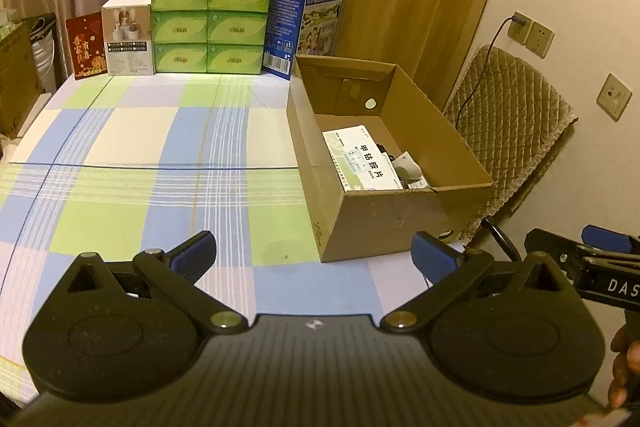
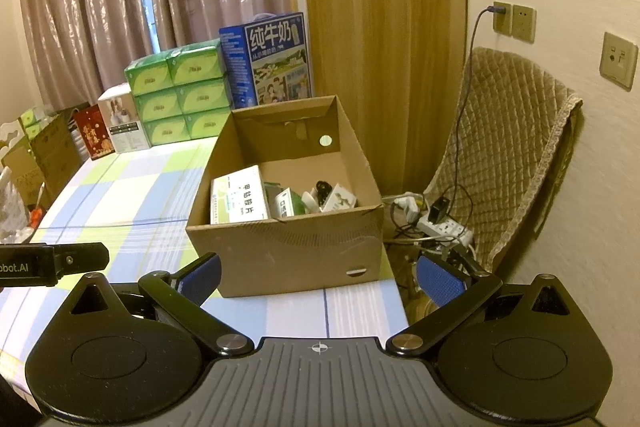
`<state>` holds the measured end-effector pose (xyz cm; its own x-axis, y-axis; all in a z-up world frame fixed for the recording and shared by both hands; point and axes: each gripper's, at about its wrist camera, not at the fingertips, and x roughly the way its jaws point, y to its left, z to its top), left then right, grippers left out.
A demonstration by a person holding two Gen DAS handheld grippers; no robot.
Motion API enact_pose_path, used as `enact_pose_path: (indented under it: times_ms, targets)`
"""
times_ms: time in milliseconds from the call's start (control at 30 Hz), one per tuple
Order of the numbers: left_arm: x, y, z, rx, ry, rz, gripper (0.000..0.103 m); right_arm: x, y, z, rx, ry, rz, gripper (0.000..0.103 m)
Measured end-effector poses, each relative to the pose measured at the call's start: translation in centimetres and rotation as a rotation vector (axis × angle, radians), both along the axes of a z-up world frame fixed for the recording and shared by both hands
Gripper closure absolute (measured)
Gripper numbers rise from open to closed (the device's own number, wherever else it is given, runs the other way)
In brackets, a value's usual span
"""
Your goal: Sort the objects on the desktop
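Left wrist view: we hold our left gripper wide and empty over the cloth. Our right gripper, equally wide, faces the box holding a medicine pack.

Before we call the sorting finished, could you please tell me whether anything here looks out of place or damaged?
Little stands out. The open brown cardboard box has a small tear in its near rim, just right of the white medicine carton inside. Its contents lie jumbled. The checked tablecloth holds no loose items, and both the left gripper and right gripper are open, holding nothing.
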<state>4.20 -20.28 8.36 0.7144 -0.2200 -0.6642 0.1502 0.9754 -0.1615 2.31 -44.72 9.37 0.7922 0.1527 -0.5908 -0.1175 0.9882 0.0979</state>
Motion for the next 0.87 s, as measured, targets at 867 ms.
enact_pose_path:
  times_ms: [867]
  targets:
    - [-0.3, -0.8, -0.6, 0.041, -0.028, -0.012, 0.001, 0.3, -0.2, -1.1, 0.001, 0.028, -0.009, 0.002]
